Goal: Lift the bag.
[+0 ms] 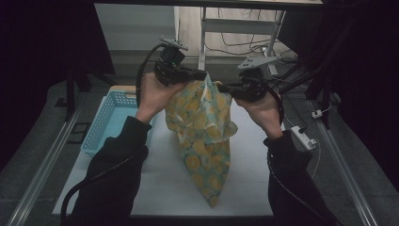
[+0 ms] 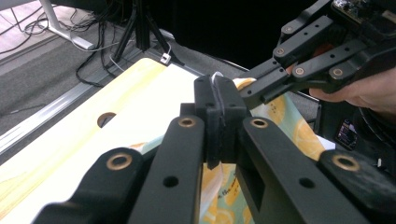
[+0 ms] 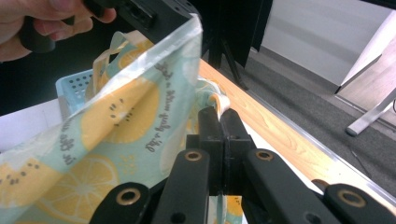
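Both forearms wear dark long sleeves; each black, hand-held gripper, left (image 1: pixel 200 74) and right (image 1: pixel 225 87), has linked jaw arms with brass-coloured pivot bushings, a grey three-cornered top plate and a trailing black cable.

bag (image 1: pixel 203 136) is showing pale teal film printed with yellow-orange lemon slices and grey script; basket (image 1: pixel 109 117) just left of the bag is showing light blue, perforated walls; table (image 1: pixel 160 183) under the bag is reading white, with a wood-tone far edge; left gripper (image 1: pixel 205 75) and right gripper (image 1: pixel 219 87) are both showing black jaws, brass pivots.
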The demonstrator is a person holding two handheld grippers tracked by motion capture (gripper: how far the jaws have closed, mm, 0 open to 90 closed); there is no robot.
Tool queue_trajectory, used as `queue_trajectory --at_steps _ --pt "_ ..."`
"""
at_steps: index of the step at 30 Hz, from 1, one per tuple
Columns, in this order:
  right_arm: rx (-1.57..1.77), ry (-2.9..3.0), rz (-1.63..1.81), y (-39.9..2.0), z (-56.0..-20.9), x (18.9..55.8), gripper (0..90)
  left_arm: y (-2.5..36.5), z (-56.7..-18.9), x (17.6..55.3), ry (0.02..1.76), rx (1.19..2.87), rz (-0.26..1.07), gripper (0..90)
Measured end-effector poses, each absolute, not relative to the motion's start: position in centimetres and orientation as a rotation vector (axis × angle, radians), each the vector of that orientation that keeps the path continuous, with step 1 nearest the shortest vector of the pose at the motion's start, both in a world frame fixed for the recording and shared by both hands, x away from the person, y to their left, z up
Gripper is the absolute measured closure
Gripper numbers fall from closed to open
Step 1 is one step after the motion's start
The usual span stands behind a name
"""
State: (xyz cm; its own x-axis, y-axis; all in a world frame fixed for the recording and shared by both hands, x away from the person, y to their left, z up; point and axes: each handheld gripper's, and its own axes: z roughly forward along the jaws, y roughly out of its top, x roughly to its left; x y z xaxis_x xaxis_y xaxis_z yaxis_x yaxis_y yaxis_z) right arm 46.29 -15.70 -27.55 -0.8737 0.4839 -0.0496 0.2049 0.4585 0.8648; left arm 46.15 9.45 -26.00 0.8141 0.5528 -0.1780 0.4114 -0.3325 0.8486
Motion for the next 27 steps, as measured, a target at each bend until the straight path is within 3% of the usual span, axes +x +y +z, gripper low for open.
queue_trajectory --at_steps 18,27 --pt "0.602 2.474 1.34 -15.5 -29.8 46.7 85.4 9.0 -30.0 47.0 0.734 2.025 0.15 82.1" --pt "0.608 2.441 1.363 -15.6 -29.7 46.4 69.8 9.6 -30.3 45.9 0.704 2.01 0.174 57.9"
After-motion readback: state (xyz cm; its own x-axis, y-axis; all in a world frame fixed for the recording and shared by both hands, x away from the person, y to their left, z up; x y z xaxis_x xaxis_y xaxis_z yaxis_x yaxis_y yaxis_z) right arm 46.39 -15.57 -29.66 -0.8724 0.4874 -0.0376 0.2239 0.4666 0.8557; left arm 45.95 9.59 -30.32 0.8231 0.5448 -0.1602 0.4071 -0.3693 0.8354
